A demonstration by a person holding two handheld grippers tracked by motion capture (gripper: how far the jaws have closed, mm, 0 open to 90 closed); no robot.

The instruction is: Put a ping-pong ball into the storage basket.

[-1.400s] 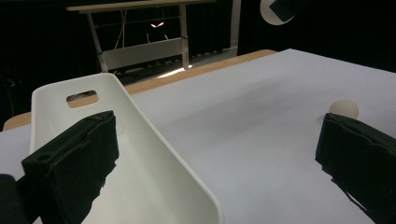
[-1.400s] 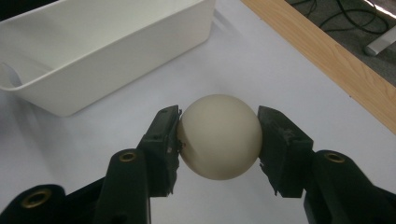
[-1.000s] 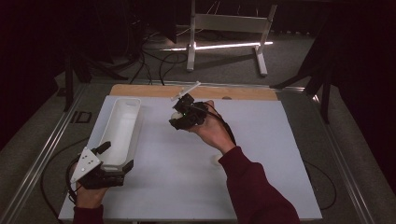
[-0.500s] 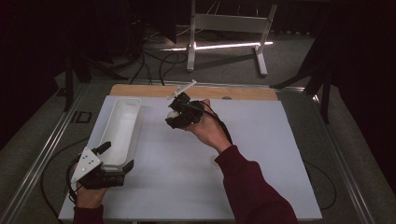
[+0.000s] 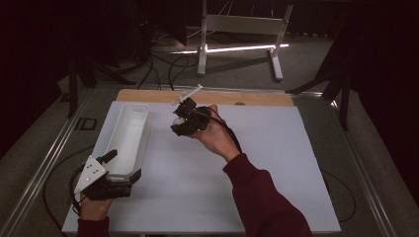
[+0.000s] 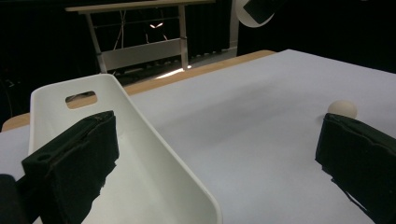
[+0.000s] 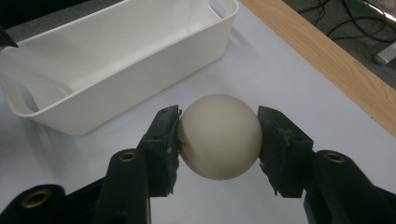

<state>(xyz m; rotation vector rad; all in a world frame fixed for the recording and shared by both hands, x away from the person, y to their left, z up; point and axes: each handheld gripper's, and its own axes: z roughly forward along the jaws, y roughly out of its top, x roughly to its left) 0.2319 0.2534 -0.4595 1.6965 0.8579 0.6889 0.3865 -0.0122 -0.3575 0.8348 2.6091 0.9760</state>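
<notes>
My right gripper (image 5: 179, 119) hangs over the far middle of the white sheet (image 5: 188, 197), shut on a cream ball (image 5: 177, 121). In the right gripper view the ball (image 7: 218, 140) is pinched between both pads of the gripper (image 7: 218, 134). The long white bin (image 7: 116, 93) lies just beyond it. My left gripper (image 5: 125, 164) sits at the near end of the bin (image 5: 126, 133), open. One jaw is inside the bin (image 6: 140, 177) and the other stands far off over the sheet. Another cream ball (image 6: 342, 108) rests on the sheet past that jaw.
A wooden strip (image 5: 257, 97) runs along the table's far edge, with a thin white rod (image 5: 187, 94) lying across it. Behind the table stands a white frame (image 5: 242, 24) among floor cables. The person's red sleeve (image 5: 262, 202) crosses the sheet's near right.
My right gripper has drifted a little to the left, toward the bin, with the ball still in it. The left gripper has stayed put.
</notes>
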